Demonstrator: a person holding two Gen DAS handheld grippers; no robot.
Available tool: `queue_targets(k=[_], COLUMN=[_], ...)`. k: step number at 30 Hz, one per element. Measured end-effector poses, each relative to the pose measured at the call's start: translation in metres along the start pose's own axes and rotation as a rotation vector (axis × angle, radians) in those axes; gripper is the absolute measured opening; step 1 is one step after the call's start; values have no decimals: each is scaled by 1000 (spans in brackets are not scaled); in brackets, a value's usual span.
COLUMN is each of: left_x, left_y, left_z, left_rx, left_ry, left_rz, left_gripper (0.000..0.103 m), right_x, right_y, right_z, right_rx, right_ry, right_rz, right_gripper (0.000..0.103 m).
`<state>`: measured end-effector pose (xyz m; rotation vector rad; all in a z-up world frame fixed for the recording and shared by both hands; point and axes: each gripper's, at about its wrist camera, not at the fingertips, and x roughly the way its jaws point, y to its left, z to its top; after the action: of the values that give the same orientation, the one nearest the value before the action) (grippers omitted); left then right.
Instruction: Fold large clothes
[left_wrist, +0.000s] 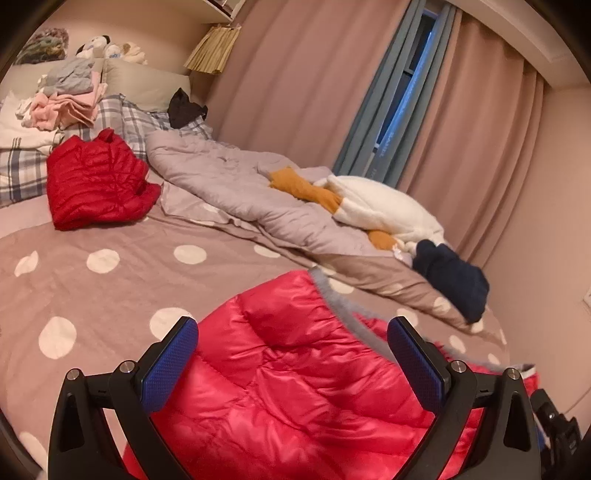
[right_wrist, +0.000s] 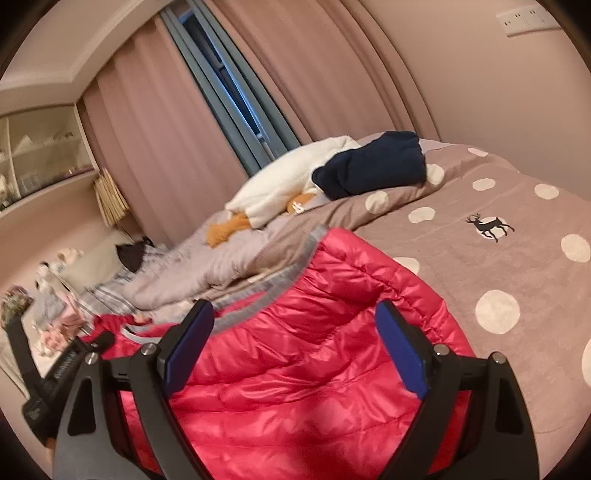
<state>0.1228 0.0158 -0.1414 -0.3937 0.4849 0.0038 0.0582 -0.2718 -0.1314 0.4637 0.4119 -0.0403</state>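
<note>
White plush toy (left_wrist: 384, 210) lies beside pink curtains (left_wrist: 295, 74).

I see the left gripper (left_wrist: 291, 332) pitched downward, jaws spread wide, blue pads (left_wrist: 170, 363) facing each other with nothing clamped between them. My right gripper (right_wrist: 295, 325) is likewise tilted down, jaws wide apart, pads (right_wrist: 402, 350) clear of any contact. In the right wrist view, the left gripper's black body (right_wrist: 55, 373) sits at lower left.

No readable text on anything in view
</note>
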Motion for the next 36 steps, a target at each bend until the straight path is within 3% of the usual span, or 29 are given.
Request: queue_targets(k=[5, 10, 18, 26, 36], left_x=[20, 29, 49, 89, 127], left_y=[4, 8, 9, 20, 28], left_z=[-6, -10, -23, -41, -62], left_rx=[11, 21, 45, 27, 0], left_ry=[52, 52, 82, 165, 219], left_rz=[16, 39, 18, 31, 30], left_gripper=[101, 101, 101, 101, 102], right_x=[21, 33, 60, 100, 136], right_y=[2, 4, -11, -26, -38], right_z=[-1, -4, -13, -30, -46], right_rx=[-49, -102, -69, -29, -28], right_ry=[40, 56, 114, 215, 266], right_rz=[-38, -61, -80, -96, -137], right_gripper=[90, 90, 90, 90, 98])
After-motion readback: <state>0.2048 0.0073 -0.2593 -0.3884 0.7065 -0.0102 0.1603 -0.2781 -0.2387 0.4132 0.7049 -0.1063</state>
